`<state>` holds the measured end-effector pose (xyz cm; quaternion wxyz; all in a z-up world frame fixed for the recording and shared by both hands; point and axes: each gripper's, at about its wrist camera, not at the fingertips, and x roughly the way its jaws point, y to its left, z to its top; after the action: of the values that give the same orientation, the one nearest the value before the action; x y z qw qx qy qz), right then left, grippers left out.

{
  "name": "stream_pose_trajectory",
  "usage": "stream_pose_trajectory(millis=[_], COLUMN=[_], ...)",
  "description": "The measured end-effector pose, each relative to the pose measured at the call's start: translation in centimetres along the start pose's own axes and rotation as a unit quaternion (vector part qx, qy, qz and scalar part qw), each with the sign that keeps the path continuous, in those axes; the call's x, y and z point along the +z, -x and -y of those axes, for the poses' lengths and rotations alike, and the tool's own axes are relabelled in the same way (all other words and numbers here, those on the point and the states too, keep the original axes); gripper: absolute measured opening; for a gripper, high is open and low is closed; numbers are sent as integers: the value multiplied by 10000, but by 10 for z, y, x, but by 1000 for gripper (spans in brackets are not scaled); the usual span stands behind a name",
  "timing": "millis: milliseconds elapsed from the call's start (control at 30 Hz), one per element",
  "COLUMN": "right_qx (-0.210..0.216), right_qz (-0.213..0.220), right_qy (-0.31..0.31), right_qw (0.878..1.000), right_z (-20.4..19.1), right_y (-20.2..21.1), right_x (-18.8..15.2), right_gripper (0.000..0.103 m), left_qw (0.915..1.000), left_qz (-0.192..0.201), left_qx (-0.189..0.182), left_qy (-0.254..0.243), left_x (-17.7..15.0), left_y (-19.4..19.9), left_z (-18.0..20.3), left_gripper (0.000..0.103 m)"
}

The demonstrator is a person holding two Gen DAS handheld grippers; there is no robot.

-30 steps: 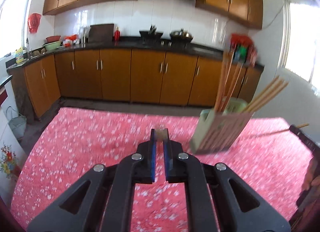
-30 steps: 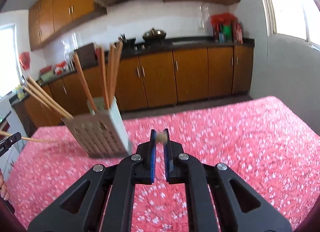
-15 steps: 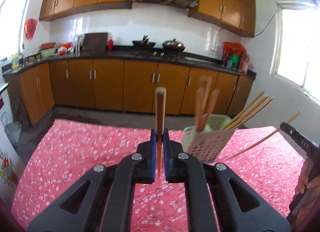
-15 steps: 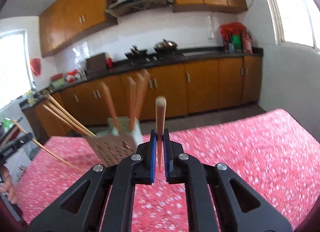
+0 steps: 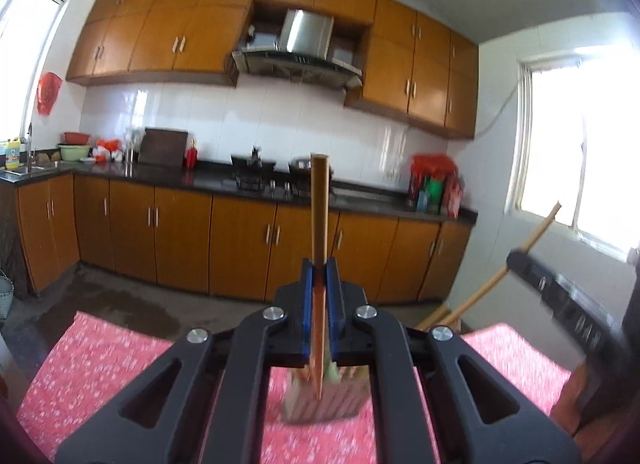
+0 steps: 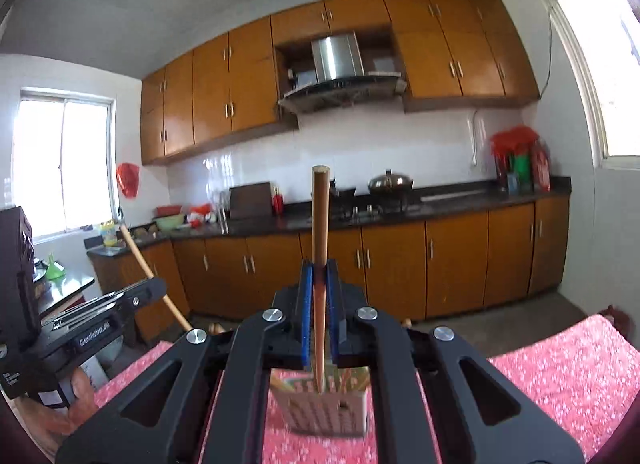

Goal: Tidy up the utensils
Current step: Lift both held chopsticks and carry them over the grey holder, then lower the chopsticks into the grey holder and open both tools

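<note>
My left gripper (image 5: 320, 276) is shut on a wooden chopstick (image 5: 320, 216) held upright, its tip down over the pale slotted utensil holder (image 5: 324, 400) on the red floral tablecloth (image 5: 100, 368). My right gripper (image 6: 319, 276) is shut on another wooden chopstick (image 6: 320, 220), also upright, its tip over the same holder (image 6: 324, 408), which has several chopsticks in it. Each view shows the other gripper and its chopstick, the right one (image 5: 536, 264) in the left wrist view and the left one (image 6: 120, 300) in the right wrist view.
Kitchen counter (image 5: 240, 184) with stove, pots and bowls runs along the far wall over orange cabinets. The red tablecloth (image 6: 560, 376) spreads out around the holder. A hand (image 6: 80, 400) grips the left tool at the lower left.
Both grippers have tilted up and moved in over the holder. The chopsticks now stand upright with their tips above the holder, which sits beneath the fingers.
</note>
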<state>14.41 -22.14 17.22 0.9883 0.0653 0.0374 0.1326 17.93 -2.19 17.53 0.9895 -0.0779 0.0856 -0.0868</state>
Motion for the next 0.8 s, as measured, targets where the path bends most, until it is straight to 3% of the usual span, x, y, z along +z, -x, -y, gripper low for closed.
stream_pose_trajectory(millis=[167, 433, 500, 533, 600, 700, 767, 800], right_qx=[-157, -247, -244, -227, -250, -289, -361, -409], right_qz=[-207, -674, -682, -680, -562, -390, -269, -224], right_qy=[-59, -167, -198, -225, -258, -239, -214, -188], right_qw=[9996, 9973, 9972, 9972, 9978, 9985, 9988, 9987], right_z=[10, 20, 19, 19, 21, 22, 24, 25], right_y=[-32, -59, -59, -58, -51, -37, -22, -16], right_x=[-12, -37, -39, -39, -35, -26, -22, -21], right_gripper=[8, 8, 13, 26, 37, 39, 49, 61], left_qw=[9993, 9995, 9992, 9992, 9991, 9989, 9987, 9987], left_qz=[339, -189, -269, -276, -236, -127, -96, -72], left_qx=[148, 181, 200, 212, 247, 320, 370, 381], left_qy=[75, 158, 196, 220, 255, 313, 334, 336], left_x=[11, -23, -27, -28, -26, -18, -15, -15], left_y=[-25, -75, -78, -78, -73, -60, -48, -37], left_z=[9, 6, 3, 1, -4, -11, -17, -22], left_gripper=[8, 8, 18, 21, 34, 49, 61, 70])
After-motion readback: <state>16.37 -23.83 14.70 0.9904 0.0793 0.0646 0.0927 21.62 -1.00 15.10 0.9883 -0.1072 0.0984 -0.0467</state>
